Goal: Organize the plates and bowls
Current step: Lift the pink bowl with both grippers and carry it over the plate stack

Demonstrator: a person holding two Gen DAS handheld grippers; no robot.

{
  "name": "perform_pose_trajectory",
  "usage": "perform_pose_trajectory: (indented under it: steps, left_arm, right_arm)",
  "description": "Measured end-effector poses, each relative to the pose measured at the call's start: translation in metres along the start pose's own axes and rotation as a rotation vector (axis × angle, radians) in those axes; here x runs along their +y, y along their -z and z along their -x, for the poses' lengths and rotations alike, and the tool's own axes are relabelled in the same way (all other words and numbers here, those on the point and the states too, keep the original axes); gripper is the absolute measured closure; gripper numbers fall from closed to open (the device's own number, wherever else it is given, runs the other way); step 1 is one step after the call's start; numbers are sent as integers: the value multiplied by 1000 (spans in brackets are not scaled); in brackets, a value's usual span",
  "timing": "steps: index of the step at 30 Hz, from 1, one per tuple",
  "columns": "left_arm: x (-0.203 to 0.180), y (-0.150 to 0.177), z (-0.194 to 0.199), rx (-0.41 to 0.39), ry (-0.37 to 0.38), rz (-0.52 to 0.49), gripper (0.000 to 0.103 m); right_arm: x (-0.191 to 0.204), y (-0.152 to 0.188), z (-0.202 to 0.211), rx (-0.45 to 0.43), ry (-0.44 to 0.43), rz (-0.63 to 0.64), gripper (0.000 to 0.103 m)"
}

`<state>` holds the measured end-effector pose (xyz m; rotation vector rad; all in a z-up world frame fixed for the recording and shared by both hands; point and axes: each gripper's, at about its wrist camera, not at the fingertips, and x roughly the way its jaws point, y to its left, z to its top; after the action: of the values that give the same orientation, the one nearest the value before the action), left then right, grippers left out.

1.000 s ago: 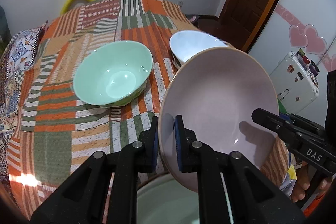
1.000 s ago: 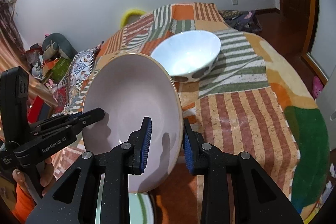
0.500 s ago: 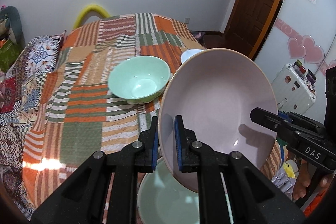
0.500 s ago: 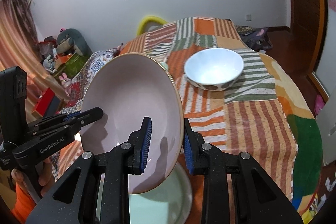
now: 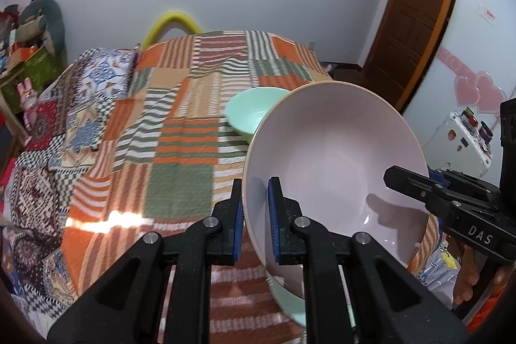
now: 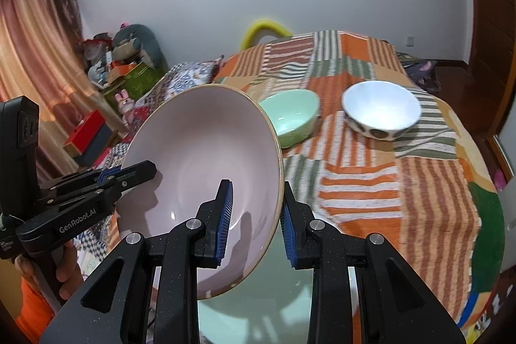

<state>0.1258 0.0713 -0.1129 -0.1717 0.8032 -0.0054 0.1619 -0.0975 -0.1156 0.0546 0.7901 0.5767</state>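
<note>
The pink bowl (image 5: 335,157) is held in the air, tilted on edge, above the patchwork bedspread (image 5: 180,150) of the bed. The left tool (image 5: 254,215) pinches the bowl's rim on one side, one blue pad inside the wall and one outside. The right tool (image 6: 254,211) pinches the opposite side of the rim in the same manner. In the left wrist view the right tool appears at the right edge, its fingers reaching onto the bowl's far rim. Directly under the pink bowl lies a pale green plate (image 6: 274,305), partly hidden by the bowl and the tool bodies. Farther out on the bedspread a mint green bowl (image 6: 290,115) stands upright, and just beside it, apart from it, a white bowl (image 6: 380,108) with dark spots on its outer wall stands upright. A hand (image 6: 64,273) grips the left tool's handle.
</note>
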Motion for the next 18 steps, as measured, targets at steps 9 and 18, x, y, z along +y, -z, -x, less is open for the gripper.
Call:
perform_pose_trajectory:
  steps: [9,18]
  left_arm:
    - [41,22,24,-9,-51,48,90]
    - [73,45,21,25,-88,98,90]
  right_arm:
    - [36,8,-22,44,-48,55,77]
    - [61,21,-42,100,-67,85,77]
